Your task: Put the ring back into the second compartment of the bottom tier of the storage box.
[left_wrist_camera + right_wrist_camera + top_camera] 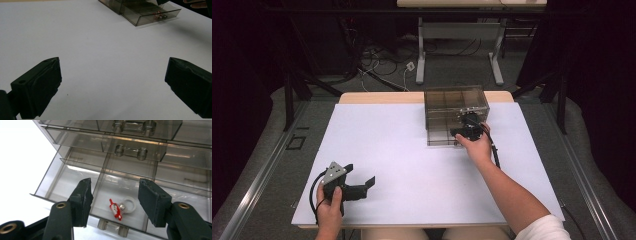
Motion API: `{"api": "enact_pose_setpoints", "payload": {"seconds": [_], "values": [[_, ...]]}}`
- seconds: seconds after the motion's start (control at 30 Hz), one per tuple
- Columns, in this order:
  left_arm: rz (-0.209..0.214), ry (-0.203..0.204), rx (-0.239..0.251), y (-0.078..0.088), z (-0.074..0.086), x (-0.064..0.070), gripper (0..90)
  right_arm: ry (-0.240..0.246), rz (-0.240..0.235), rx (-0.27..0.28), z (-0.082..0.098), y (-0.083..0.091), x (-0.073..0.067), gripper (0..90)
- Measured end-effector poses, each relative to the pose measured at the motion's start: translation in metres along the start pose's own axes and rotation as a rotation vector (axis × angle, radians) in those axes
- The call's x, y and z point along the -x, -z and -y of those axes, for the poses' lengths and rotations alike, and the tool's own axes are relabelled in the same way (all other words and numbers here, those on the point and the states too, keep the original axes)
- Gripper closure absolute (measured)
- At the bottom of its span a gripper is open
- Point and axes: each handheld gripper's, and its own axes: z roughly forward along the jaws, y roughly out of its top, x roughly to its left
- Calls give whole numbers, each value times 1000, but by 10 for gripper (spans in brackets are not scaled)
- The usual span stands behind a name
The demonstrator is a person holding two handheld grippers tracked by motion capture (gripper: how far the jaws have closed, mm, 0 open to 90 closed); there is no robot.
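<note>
right claw held wide over pulled-out bottom drawer of smoky plastic drawer box at desk far side; red-white trinket seen in drawer's middle compartment. left claw held wide, empty, near desk front-left.

Just ahead of the right gripper, a smoky clear drawer cabinet, lowest drawer pulled out toward that gripper. Below and between its spread jaws, in the drawer's middle compartment, a small red-and-white piece touching a clear ring. Under the left gripper, a white sheet; well beyond the cabinet, loose cables on the floor.
</note>
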Motion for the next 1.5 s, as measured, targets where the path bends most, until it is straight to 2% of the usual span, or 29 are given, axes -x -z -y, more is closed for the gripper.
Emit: {"api": "enact_pose_setpoints", "payload": {"seconds": [0.2, 0.57, 0.73, 0.9, 1.1, 1.27, 1.5], "values": [[0, 0, 0, 0, 0, 0, 8, 22, -1, 12, 1, 6, -4, 396], [-3, 4, 0, 0, 0, 0, 8, 40, -77, 33, 10, 22, -14, 283], [-2, -1, -2, 0, 0, 1, 8, 66, -65, 42, 13, 33, -19, 260], [-3, -1, -2, 0, 0, 1, 8, 60, -100, 63, 17, 44, -20, 249], [-3, -1, -2, 0, 0, 1, 8, 90, -120, 84, 23, 57, -23, 209], [-4, -1, -4, 0, 0, 1, 8, 120, -110, 114, 30, 68, -25, 174], [-3, 1, -3, 0, 0, 1, 8, 112, -156, 149, 41, 82, -26, 147]]}}
